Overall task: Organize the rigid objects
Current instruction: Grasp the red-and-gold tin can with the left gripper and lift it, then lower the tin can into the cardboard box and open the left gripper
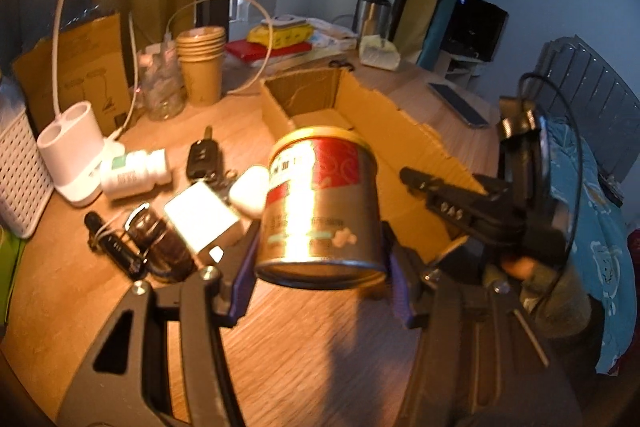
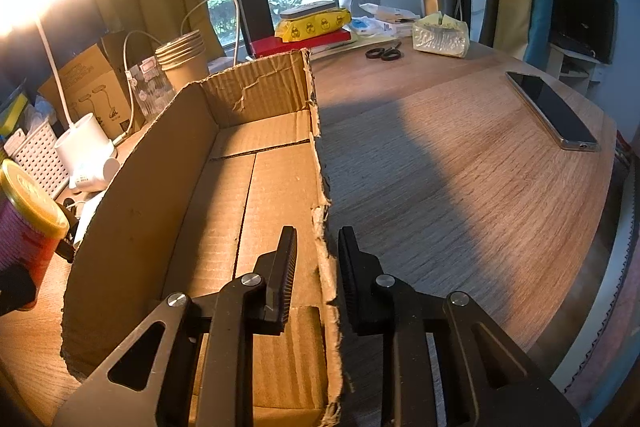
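Red-and-gold tin sits clamped between the left gripper's 2 fingers, lifted off the wooden table. Beyond it lies the open cardboard box. The right gripper is clamped on the box's torn right wall. Left of the tin lie a car key and white bottle.

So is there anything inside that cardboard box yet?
No: the right wrist view shows the cardboard box with only its bare floor, and the tin is outside it, held up in the left gripper.
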